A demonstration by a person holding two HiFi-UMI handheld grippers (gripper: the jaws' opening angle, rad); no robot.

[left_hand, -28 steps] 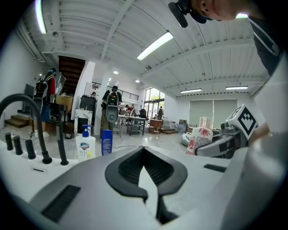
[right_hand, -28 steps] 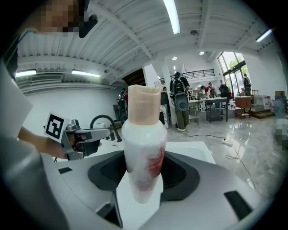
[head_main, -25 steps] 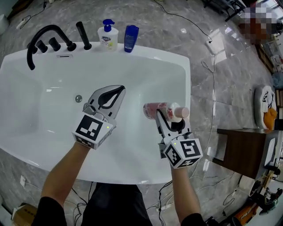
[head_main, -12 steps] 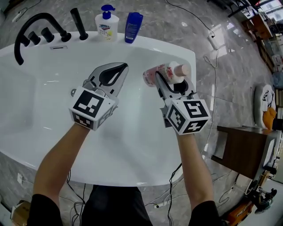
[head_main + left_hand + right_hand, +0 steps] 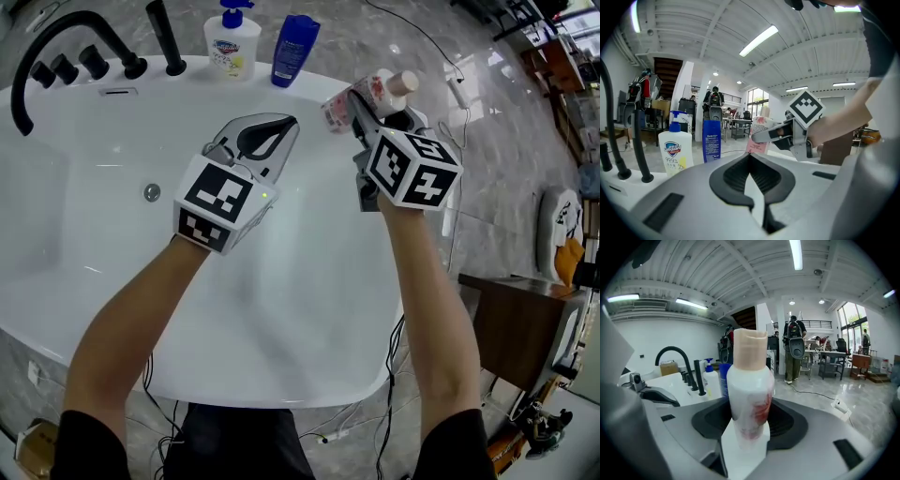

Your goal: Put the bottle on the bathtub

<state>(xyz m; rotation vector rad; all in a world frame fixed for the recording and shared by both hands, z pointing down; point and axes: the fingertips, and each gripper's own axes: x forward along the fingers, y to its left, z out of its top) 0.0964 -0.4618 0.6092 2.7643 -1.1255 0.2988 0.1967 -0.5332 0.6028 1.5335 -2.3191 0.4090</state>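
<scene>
The bottle (image 5: 749, 394) (white, red print, beige cap) is clamped across its body by the right gripper (image 5: 362, 105), and the cap is left clear of the jaws. It is held in the air over the far right corner of the bathtub (image 5: 309, 370) and is not yet set on the rim. In the head view it is seen tipped, with the cap toward the right edge. A turn to base-down is judged to be needed before release.

The left gripper (image 5: 274, 136) is held over the basin, toward the far edge. Its jaws are pressed together with nothing between them. It is probably parked there because one claw is enough for this carry.

Along the far edge a Safeguard pump bottle (image 5: 232, 42) and a blue bottle (image 5: 293, 49) are stood side by side. A black faucet (image 5: 56, 42) is fixed toward the far left corner. The bare rim just right of the blue bottle is judged the likely landing spot, since the row would be continued there. The rim looks narrow and curved, so a tall bottle could be toppled into the basin or off the outer side if it is let go while tilted.
</scene>
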